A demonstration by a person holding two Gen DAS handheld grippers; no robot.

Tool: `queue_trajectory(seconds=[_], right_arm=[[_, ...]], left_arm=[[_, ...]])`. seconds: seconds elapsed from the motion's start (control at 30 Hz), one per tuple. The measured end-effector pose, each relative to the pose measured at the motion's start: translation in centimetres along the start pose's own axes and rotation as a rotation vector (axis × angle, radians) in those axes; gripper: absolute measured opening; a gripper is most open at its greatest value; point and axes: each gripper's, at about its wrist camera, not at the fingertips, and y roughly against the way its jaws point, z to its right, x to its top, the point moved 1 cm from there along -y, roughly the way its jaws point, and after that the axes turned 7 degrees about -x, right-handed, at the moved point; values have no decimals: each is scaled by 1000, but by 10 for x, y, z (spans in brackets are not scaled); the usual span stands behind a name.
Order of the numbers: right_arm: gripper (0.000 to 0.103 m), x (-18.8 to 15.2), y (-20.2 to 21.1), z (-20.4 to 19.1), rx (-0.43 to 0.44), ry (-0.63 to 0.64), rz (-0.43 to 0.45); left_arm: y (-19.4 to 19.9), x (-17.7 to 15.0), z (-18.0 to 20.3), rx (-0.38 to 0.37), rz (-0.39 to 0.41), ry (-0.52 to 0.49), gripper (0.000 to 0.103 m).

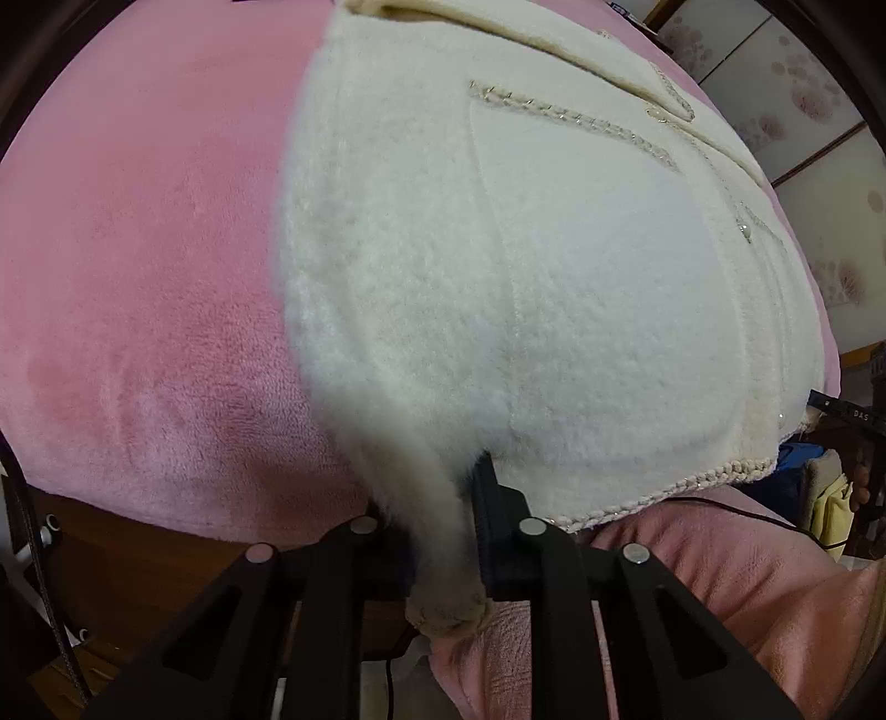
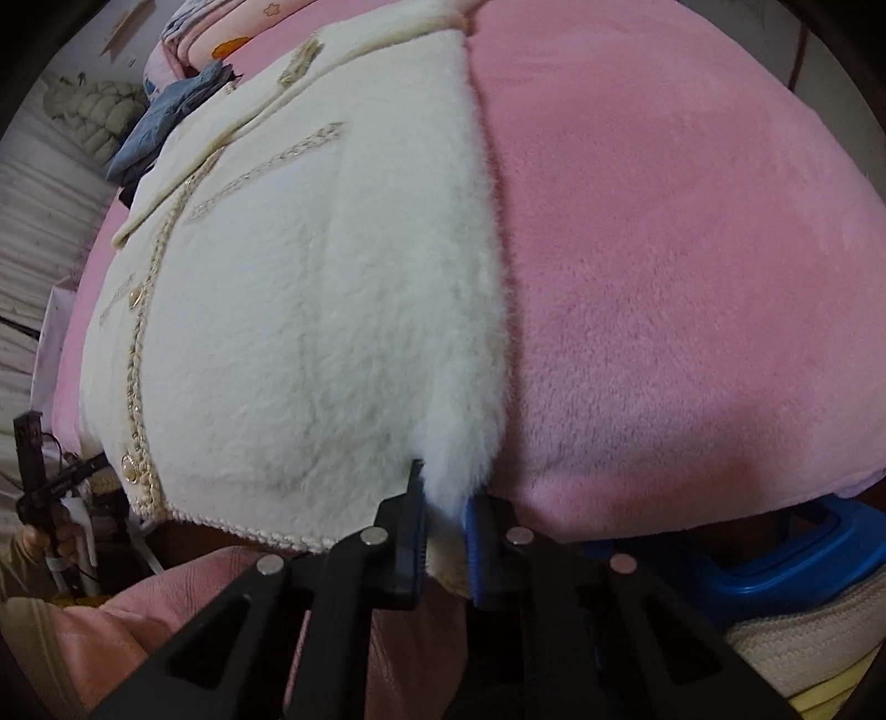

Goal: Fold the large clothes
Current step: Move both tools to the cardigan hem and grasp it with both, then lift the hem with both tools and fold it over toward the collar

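Black plastic linkage arms with round silver pivot pins form the left gripper. The right gripper matches, one finger padded blue.

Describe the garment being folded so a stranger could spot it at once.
Start at the pink plush blanket covering the bed. On it lies a cream fleece jacket, its bottom corners pinched by the left tool and the right tool. Unlike the blue denim garment and the printed bedding beyond it, it has braided trim and pearl buttons.
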Motion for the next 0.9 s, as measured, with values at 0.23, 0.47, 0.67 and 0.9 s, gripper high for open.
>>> queue_trajectory(seconds=[0.23,0.47,0.67,0.9], right_arm=[[7,2,43,-7,32,14,43],[7,20,109,-33,71,55,149],[7,37,157,-51,85,19,243],[7,60,187,-63,111,-85,352]], left_arm=[[28,9,33,80,42,-33,9],[92,29,66,50,164,-23,8],[137,50,76,7,242,14,6],[162,73,63,-17,311,87,6]])
